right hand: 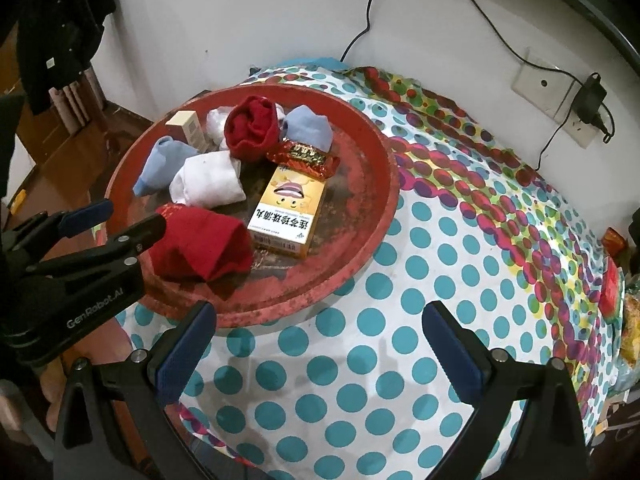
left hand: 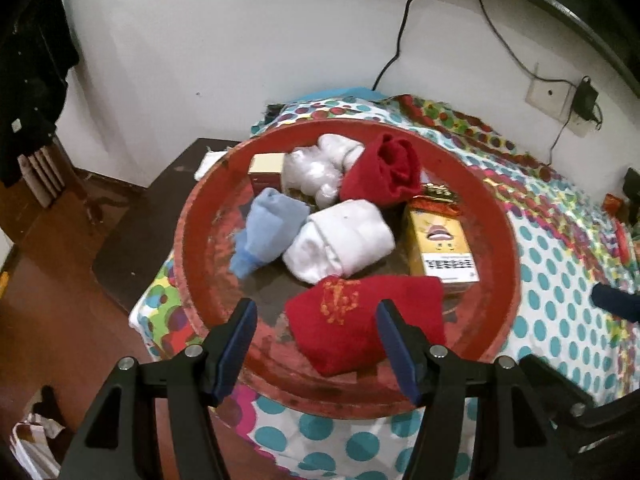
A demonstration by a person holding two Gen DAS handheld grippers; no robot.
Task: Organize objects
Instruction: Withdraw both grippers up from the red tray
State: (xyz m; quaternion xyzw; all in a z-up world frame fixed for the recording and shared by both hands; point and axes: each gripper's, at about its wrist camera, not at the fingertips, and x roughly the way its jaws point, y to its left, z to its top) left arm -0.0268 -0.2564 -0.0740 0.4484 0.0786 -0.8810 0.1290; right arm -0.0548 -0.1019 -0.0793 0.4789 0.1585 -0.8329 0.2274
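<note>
The red tray sits on the dotted cloth w/ everything already piled in it, so sorting looks well along; step in hand, I'd judge, is either the drop-off of the red embroidered sock or its pick-up — can't tell which.

Rel. to tray:
- Red embroidered sock: inside, at near rim, closest to left tongs. Long axis runs roughly across left view, side to side; folded end points toward yellow box.
- Yellow box: inside, flat, right of centre in left view; long axis runs near rim to far rim, barcode end toward near rim.
- White sock roll: tray centre.
- Blue sock roll: left of centre in left view, narrow end pointing to near-left rim.
- Rolled red sock: far side.
- Red-gold snack pack: btwn rolled red sock and yellow box.

Left tongs: wide apart, straddling red embroidered sock, not pinching. Right tongs: wide, holding nothing, over cloth just outside tray's near rim.

Next move, likely: if picking, close left tongs across sock's short width; if dropped, lift clear w/o snagging fabric.
</note>
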